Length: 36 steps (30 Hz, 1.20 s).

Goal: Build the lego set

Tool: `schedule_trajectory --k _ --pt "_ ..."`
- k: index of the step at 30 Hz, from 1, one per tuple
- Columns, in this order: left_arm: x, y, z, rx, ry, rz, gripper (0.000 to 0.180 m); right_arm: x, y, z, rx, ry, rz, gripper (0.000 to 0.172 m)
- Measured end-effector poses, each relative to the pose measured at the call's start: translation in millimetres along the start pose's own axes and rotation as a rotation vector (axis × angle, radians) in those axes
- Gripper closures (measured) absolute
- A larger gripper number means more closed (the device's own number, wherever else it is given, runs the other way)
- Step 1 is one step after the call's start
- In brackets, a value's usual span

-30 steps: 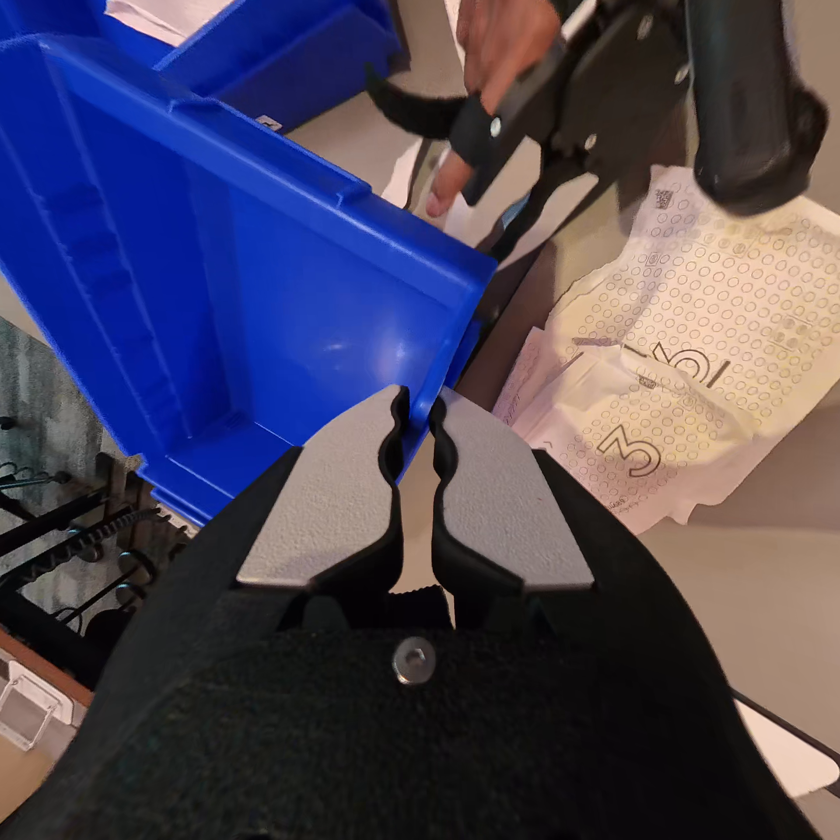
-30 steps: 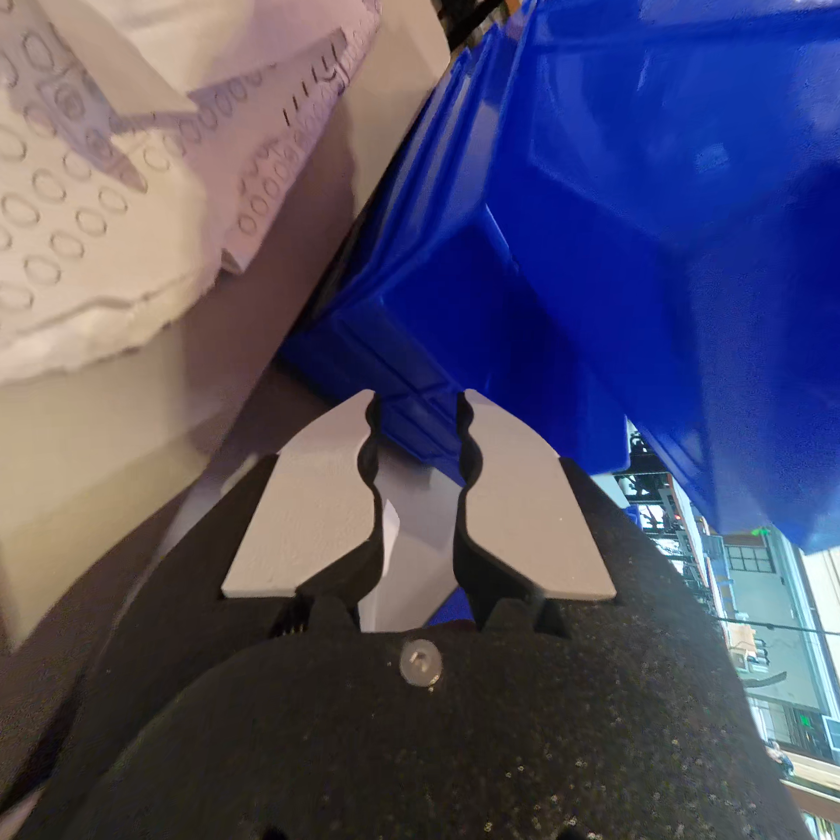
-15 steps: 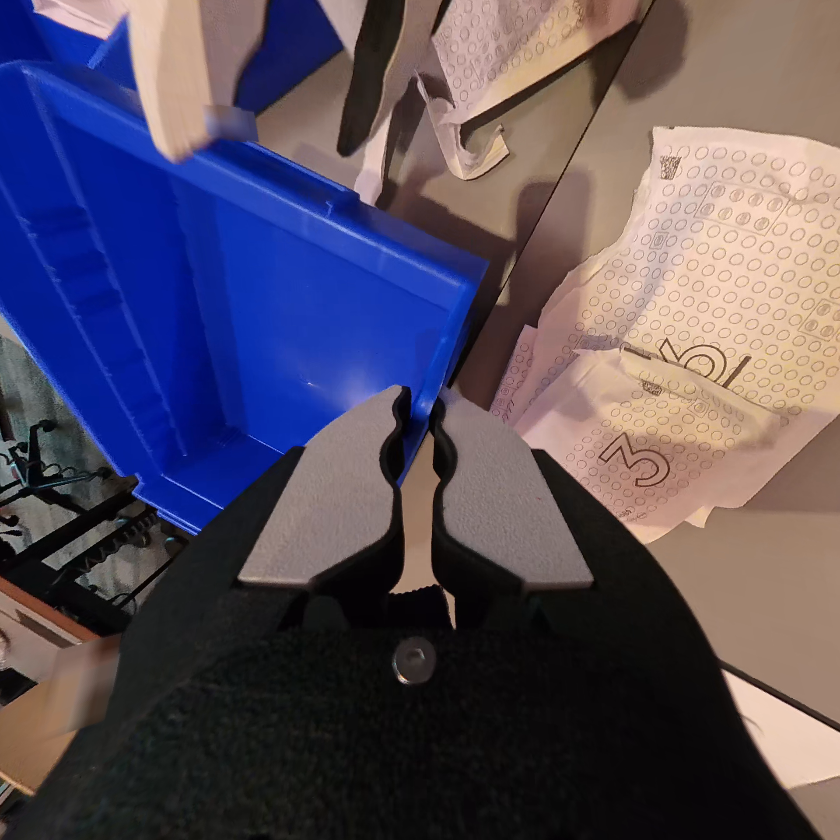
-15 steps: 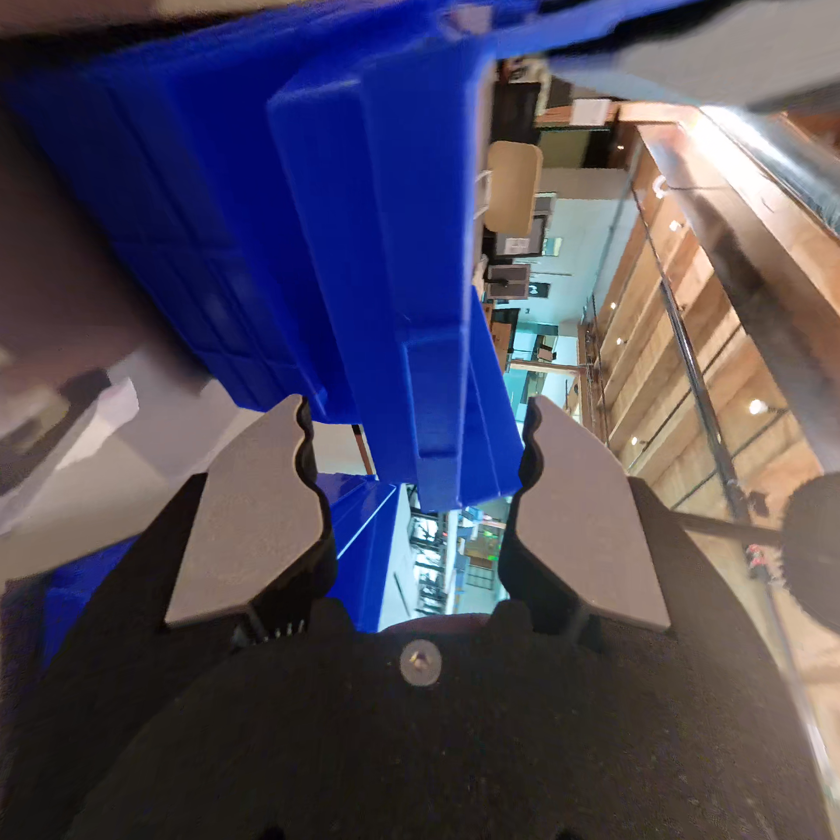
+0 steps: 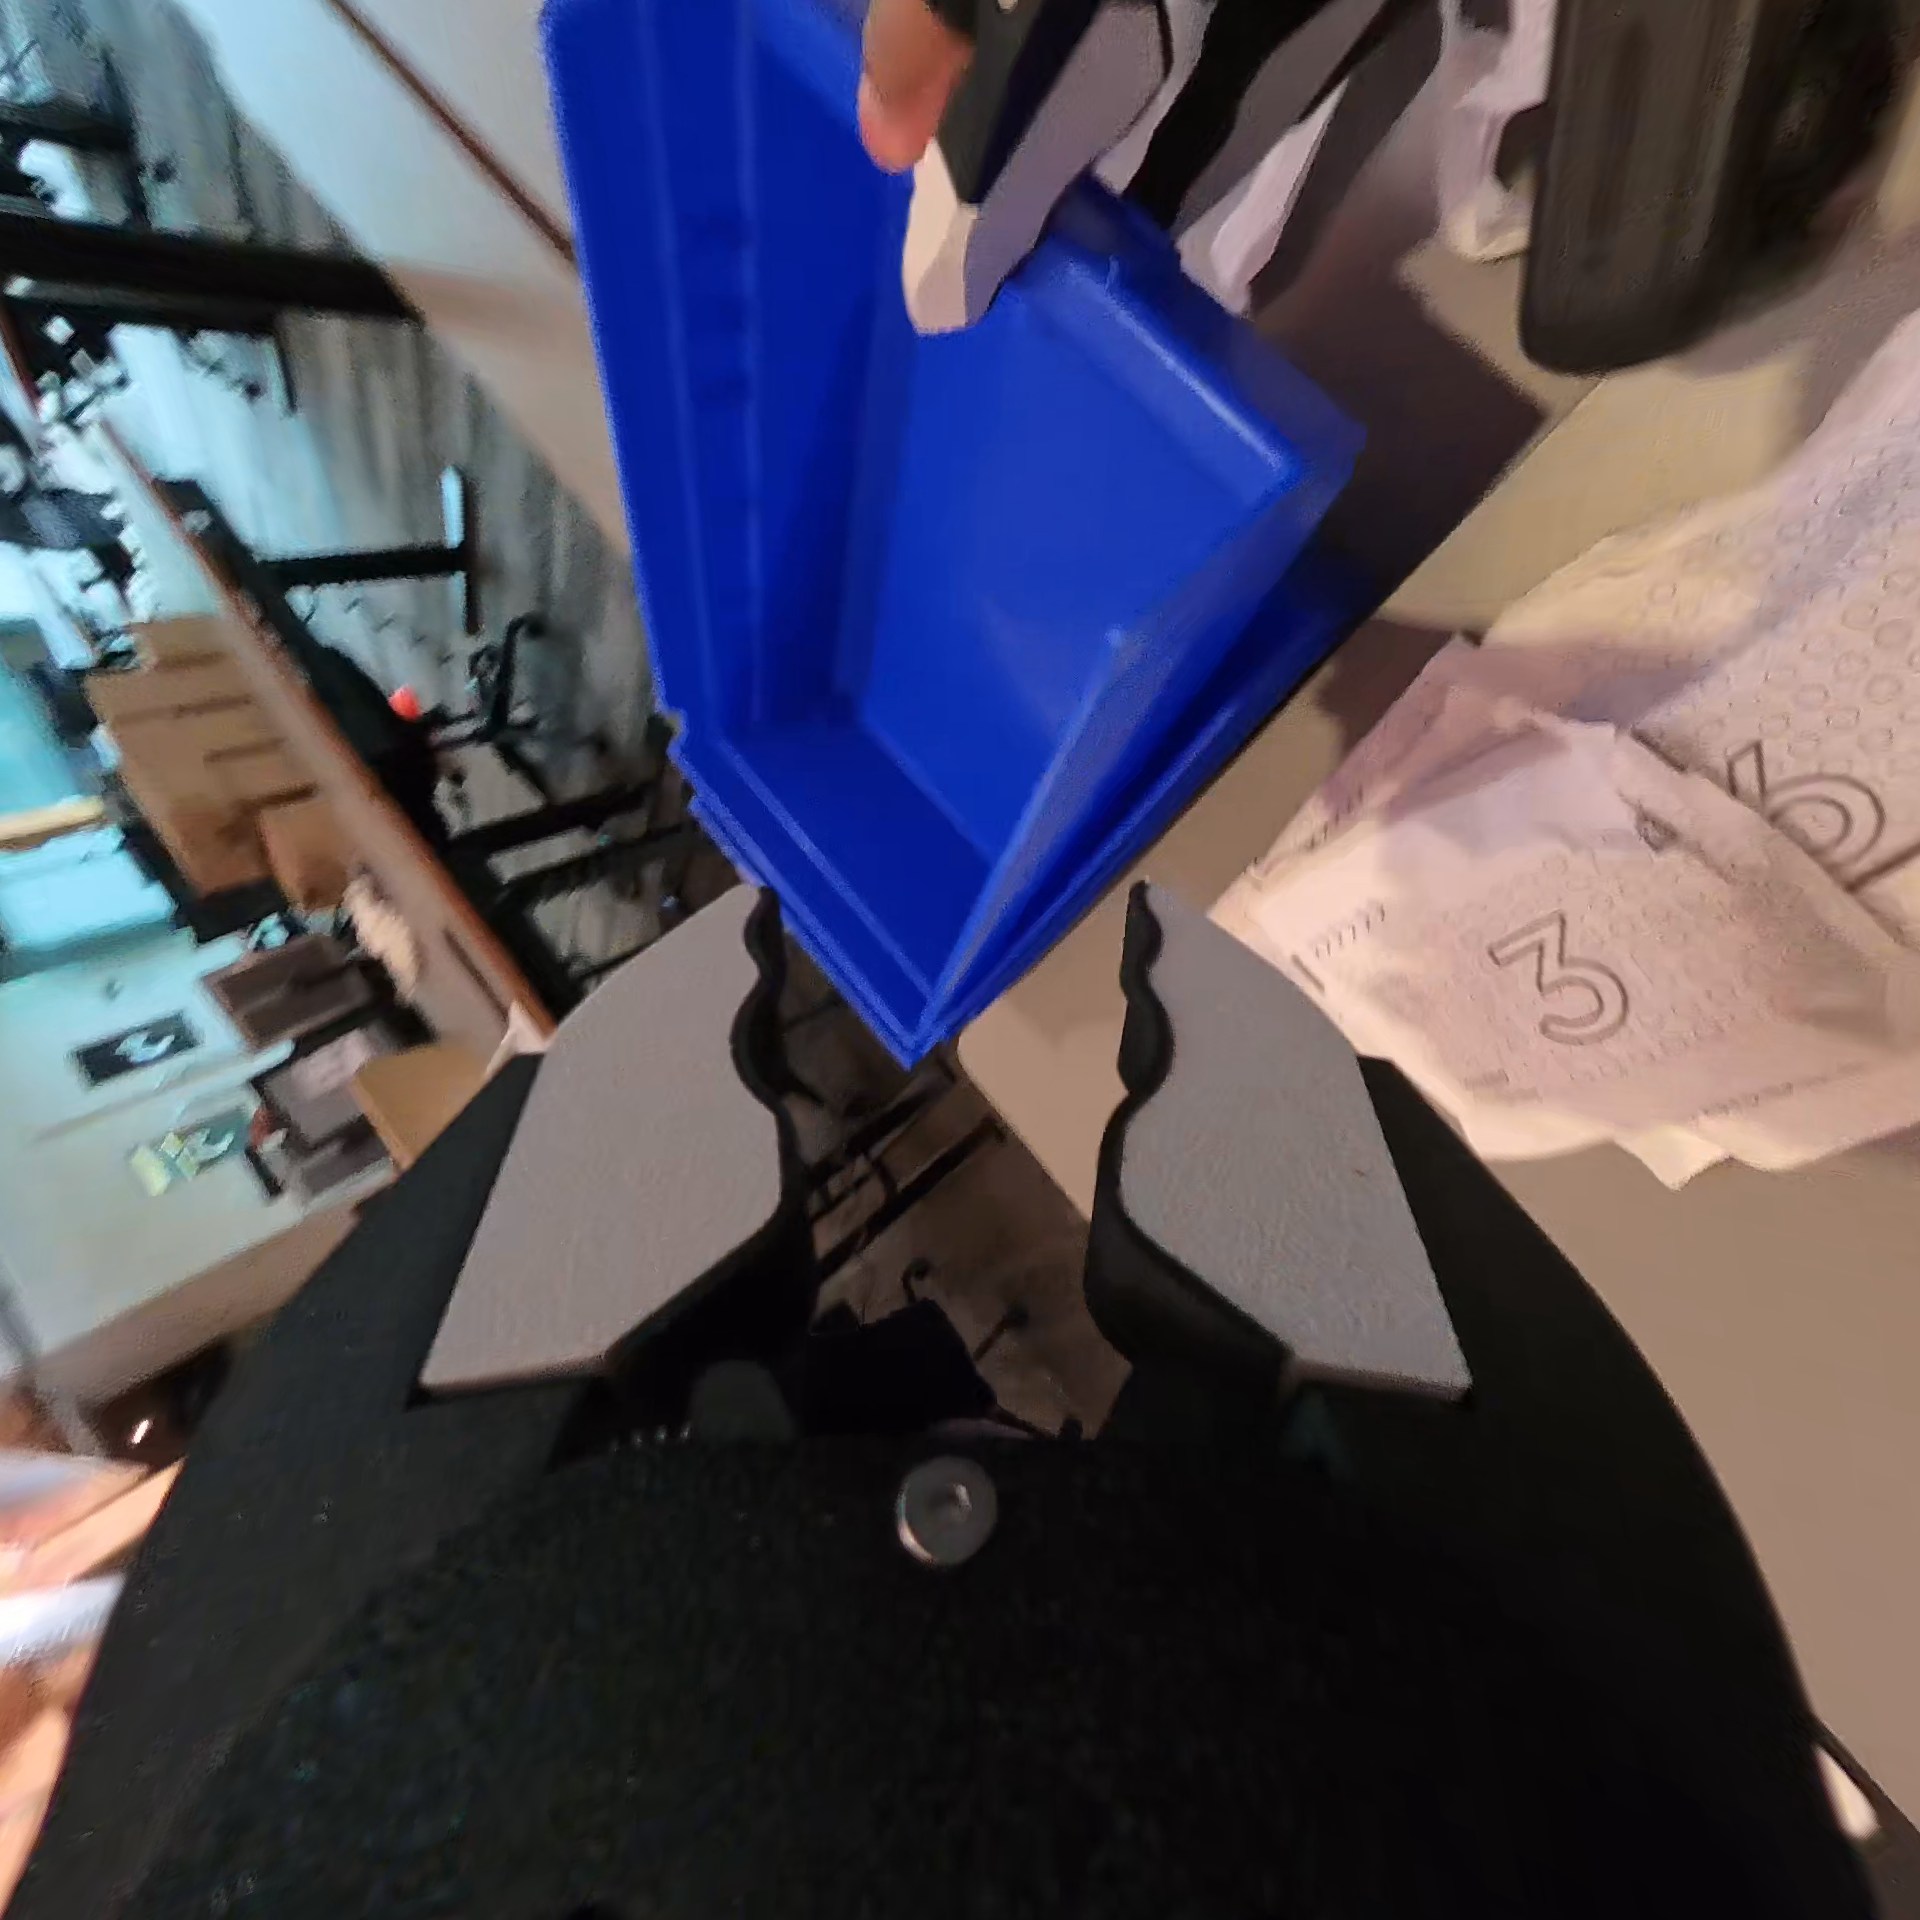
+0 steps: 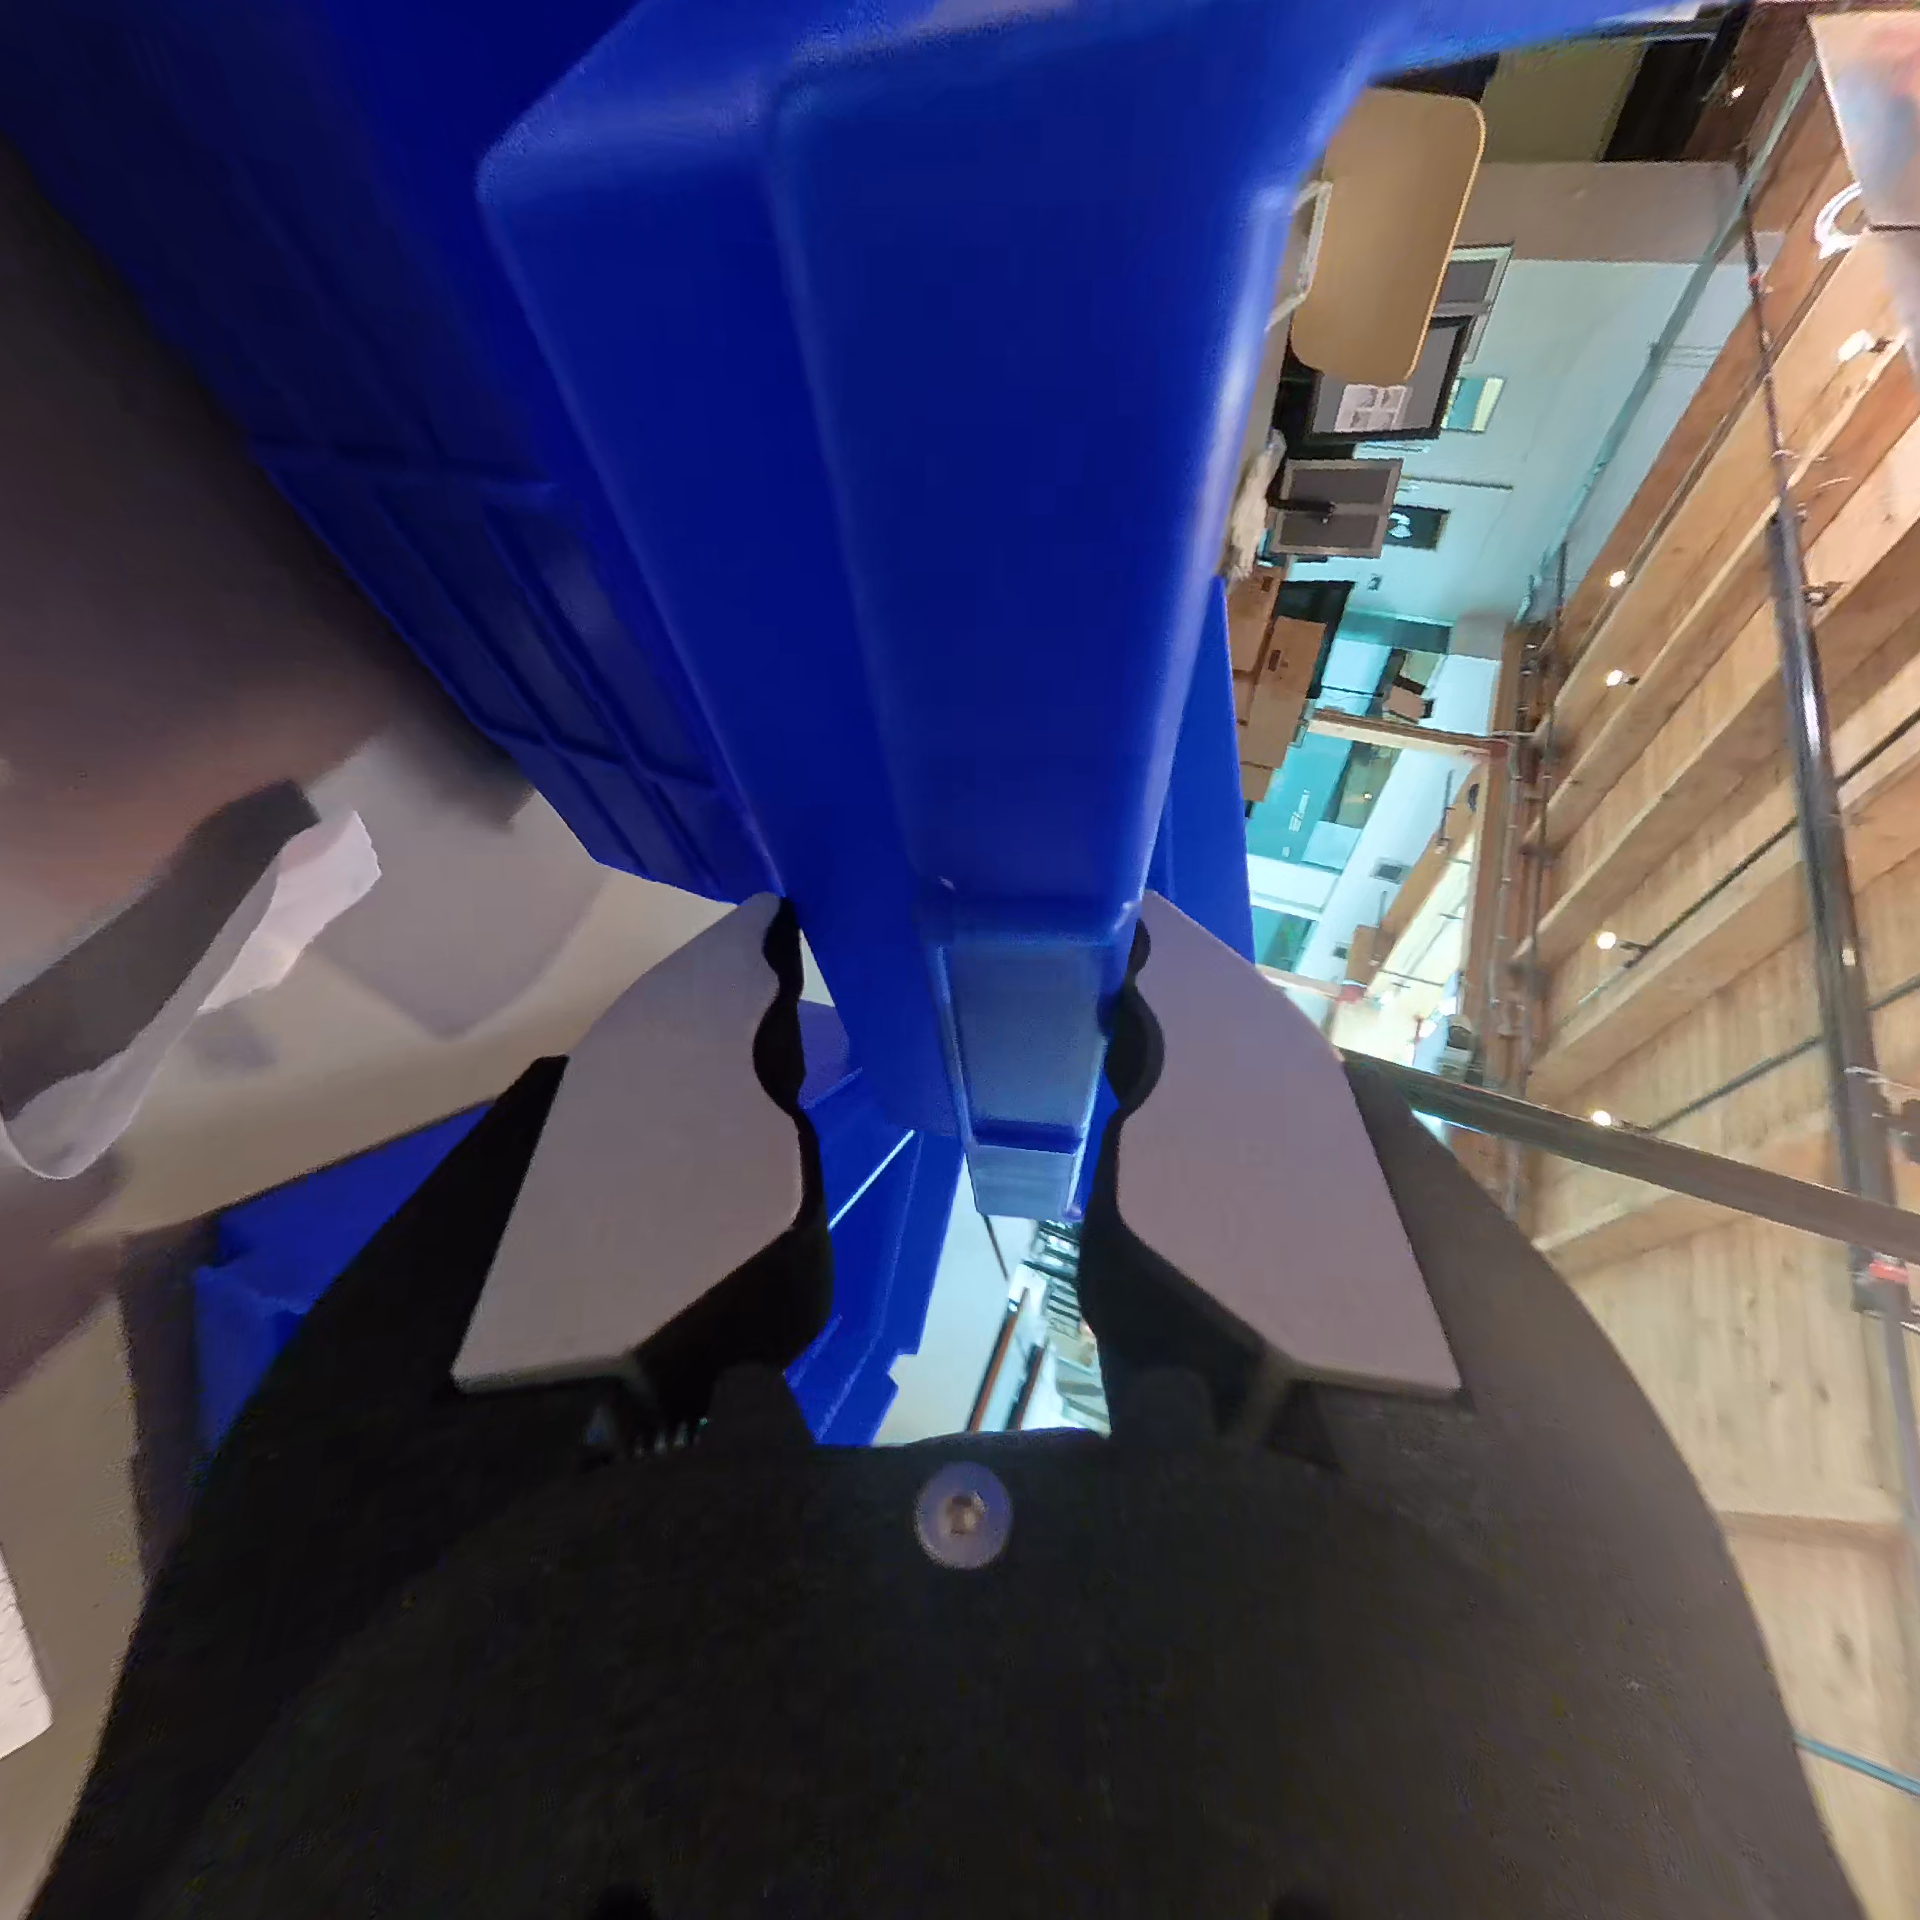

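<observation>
The left gripper (image 5: 940, 997) stood with jaws wide apart, gripping nothing, the blue bin's (image 5: 997, 582) corner between them untouched. The right gripper's (image 6: 961, 1039) jaws apparently clamped the bin's far rim above the worktop (image 5: 1558, 1403), beside printed paper sheets (image 5: 1621, 883).

Crumpled white printed paper (image 5: 1621, 831) on a beige table (image 5: 1558, 1351)

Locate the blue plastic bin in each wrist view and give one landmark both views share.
Left wrist view: blue bin fills the upper centre, tilted, its corner between the open left gripper fingers.
Right wrist view: blue bin fills the upper left and centre, running down between the fingers.
Shared landmark: the right gripper on the bin's wall.
</observation>
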<state>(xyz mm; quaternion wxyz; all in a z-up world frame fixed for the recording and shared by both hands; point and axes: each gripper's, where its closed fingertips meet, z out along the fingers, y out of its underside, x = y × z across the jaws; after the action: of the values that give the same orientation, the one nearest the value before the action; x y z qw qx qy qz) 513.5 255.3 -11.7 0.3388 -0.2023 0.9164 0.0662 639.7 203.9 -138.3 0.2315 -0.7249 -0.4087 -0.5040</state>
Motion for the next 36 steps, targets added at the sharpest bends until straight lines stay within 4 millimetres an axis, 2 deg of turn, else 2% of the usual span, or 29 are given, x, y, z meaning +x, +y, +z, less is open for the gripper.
schedule_trajectory --k 2,5,9,12,15,18,20,22,26,29,31,33,36 --pt "11.5 12.2 -31.7 -0.038 -0.048 -0.023 0.120 7.7 -6.3 -5.6 0.042 -0.024 0.028 0.115" --pt "52.3 29.2 -78.3 -0.087 -0.075 -0.050 0.123 23.9 -13.8 -14.2 0.072 -0.061 0.040 0.115" --pt "124.1 50.5 -145.2 -0.173 -0.111 -0.076 0.125 57.0 -21.4 -28.1 0.117 -0.091 0.087 0.115" --pt "181.4 58.2 -198.4 -0.219 -0.160 -0.097 0.129 93.6 -22.7 -43.5 0.095 -0.043 0.079 0.115" --pt "236.7 55.7 -246.5 -0.229 -0.220 -0.151 0.133 128.4 -29.9 -69.6 0.065 0.064 0.009 0.115" --pt "289.6 45.7 -279.2 -0.205 -0.270 -0.258 0.135 147.3 -65.7 -113.9 0.129 0.105 0.051 0.116" --pt "320.9 32.0 -286.1 -0.136 -0.293 -0.393 0.135 148.1 -105.4 -150.8 0.221 0.109 0.114 0.116" --pt "345.8 9.5 -281.7 0.010 -0.313 -0.556 0.137 139.6 -142.5 -184.7 0.243 0.117 0.154 0.116" --pt "382.2 -39.9 -255.2 0.380 -0.326 -0.817 0.141 93.1 -227.6 -235.9 0.369 0.073 0.191 0.116" --pt "402.4 -60.6 -232.5 0.534 -0.340 -0.956 0.142 50.2 -285.6 -257.1 0.421 0.040 0.170 0.116" --pt "414.0 -72.0 -225.5 0.626 -0.344 -1.036 0.143 23.5 -317.9 -265.0 0.433 0.049 0.132 0.116" --pt "427.4 -78.3 -218.6 0.666 -0.335 -1.100 0.144 -2.2 -343.8 -267.8 0.429 0.062 0.088 0.117" --pt "447.2 -81.3 -206.6 0.657 -0.334 -1.166 0.144 -44.2 -370.4 -261.4 0.404 0.010 0.078 0.117"
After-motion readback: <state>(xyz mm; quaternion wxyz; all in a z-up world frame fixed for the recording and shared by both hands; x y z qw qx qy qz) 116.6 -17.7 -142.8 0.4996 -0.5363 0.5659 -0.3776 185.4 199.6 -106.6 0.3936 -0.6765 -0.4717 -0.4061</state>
